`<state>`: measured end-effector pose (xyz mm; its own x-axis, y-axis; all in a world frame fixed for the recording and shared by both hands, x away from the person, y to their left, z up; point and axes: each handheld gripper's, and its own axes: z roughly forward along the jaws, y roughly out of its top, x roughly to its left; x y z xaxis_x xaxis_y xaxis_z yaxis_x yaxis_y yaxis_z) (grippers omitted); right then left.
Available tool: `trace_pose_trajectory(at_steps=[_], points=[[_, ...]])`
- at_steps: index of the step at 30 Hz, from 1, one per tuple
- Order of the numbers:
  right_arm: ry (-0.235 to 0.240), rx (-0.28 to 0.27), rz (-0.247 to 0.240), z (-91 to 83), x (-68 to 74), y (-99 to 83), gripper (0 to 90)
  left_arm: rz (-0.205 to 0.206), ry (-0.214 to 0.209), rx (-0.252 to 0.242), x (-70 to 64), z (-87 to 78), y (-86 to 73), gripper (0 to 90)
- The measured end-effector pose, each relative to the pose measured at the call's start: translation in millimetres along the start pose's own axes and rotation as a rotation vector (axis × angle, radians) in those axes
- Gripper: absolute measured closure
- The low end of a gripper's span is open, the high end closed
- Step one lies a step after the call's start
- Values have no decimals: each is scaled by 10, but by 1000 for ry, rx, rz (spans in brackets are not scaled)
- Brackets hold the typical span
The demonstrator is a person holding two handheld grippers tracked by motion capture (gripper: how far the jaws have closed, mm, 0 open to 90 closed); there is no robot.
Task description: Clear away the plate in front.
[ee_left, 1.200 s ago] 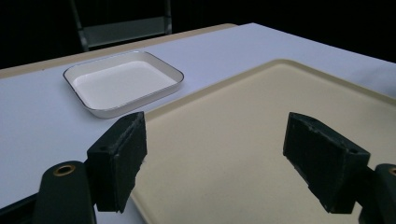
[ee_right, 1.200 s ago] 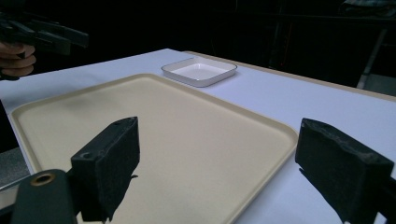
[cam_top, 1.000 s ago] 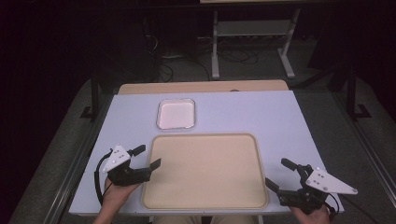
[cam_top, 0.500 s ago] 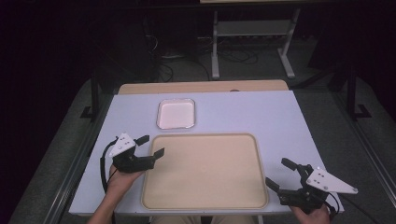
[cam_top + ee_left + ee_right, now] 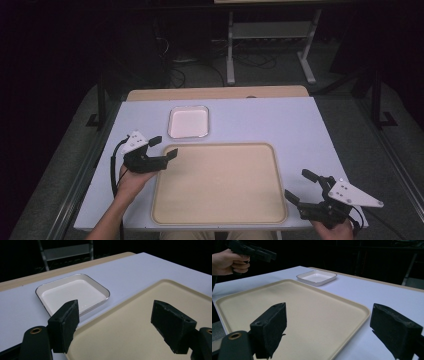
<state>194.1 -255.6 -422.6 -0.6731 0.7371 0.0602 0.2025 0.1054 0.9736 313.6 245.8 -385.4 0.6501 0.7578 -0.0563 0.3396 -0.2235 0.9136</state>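
Observation:
A large beige tray (image 5: 220,182) lies at the front middle of the pale table, with nothing on it. A small white square dish (image 5: 188,121) sits just beyond the tray's far left corner. My left gripper (image 5: 164,147) hovers open above the tray's far left corner, pointing toward the dish (image 5: 72,292). In the left gripper view the beige tray (image 5: 140,322) runs under the jaws. My right gripper (image 5: 302,186) stands open at the tray's near right corner. In the right gripper view the tray (image 5: 294,307) spreads ahead, the dish (image 5: 317,277) lies beyond, and the left gripper (image 5: 270,255) is at upper left.
The table (image 5: 280,122) has a wooden strip along its far edge (image 5: 215,93). A metal stand (image 5: 270,35) and cables lie on the dark floor behind. Bare table surface stretches right of the dish and behind the tray.
My left gripper has moved forward and to the right, from beside the tray's left edge up to its far left corner near the dish. The right gripper has stayed put.

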Motion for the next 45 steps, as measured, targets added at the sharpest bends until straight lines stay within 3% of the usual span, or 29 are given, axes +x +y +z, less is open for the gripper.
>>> trace_pose_trajectory(at_steps=[7,15,21,27,45], points=[[-4,2,4,2,-10,-1,131,-34,-21,2,107,83,84,223],[-11,8,6,11,-13,-3,131,-13,-13,15,186,197,194,221],[-16,12,8,21,-22,-4,131,-33,-2,28,290,304,259,222],[-15,15,5,22,-19,-3,131,-25,3,54,363,411,330,223],[-11,21,-1,42,-6,-1,131,-77,80,146,778,799,630,214]])
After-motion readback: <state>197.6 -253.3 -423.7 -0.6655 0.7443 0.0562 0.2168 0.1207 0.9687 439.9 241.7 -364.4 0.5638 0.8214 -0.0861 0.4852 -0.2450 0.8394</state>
